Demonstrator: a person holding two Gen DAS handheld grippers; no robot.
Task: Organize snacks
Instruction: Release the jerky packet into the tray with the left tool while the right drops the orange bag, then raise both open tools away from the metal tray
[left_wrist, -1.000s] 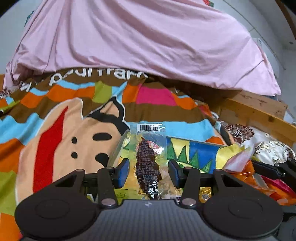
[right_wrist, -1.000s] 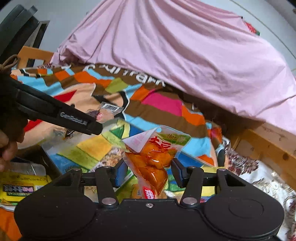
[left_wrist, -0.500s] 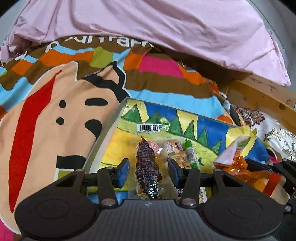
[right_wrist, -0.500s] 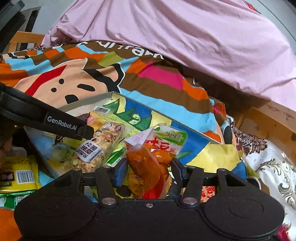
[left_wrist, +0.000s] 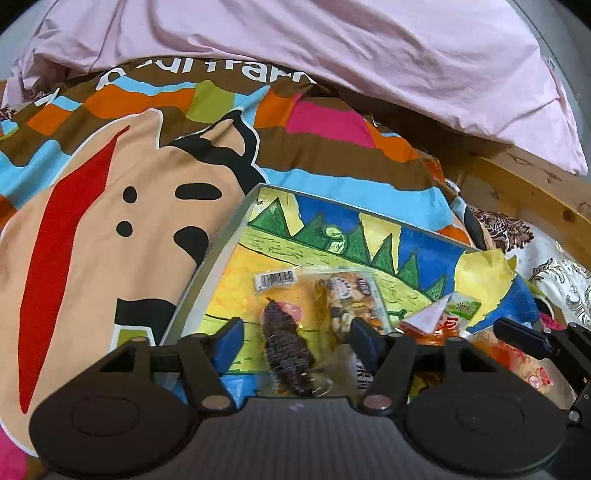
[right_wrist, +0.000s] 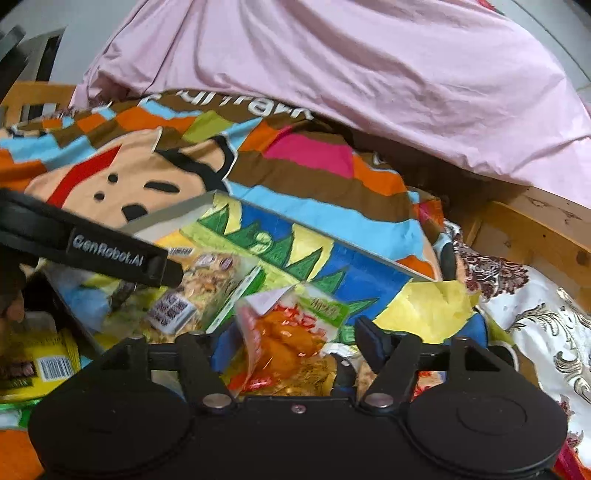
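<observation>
Spread over a bed, a cartoon-print blanket in brown, orange, blue and pink fills the ground ahead of both claws, with a pink quilt heaped beyond it and a wooden bed rail off to the right. A shallow box painted with green hills, blue sky and yellow ground lies on the blanket, straight in front of the claws.

The left claw has just been opening and now stands spread; a clear packet with a dark brown snack lies between its fingers on the box floor, with neither pad pressing on it. Just to the right of it, near the right finger, lies a packet of mixed nuts.

The right claw has also just been opening and is spread. An orange snack packet sits between its fingers in the box, free of both pads though close to the left one. Left of this claw the nut packet shows again, partly under the left claw's black finger. Farther left, outside the box, lies a yellow packet.
</observation>
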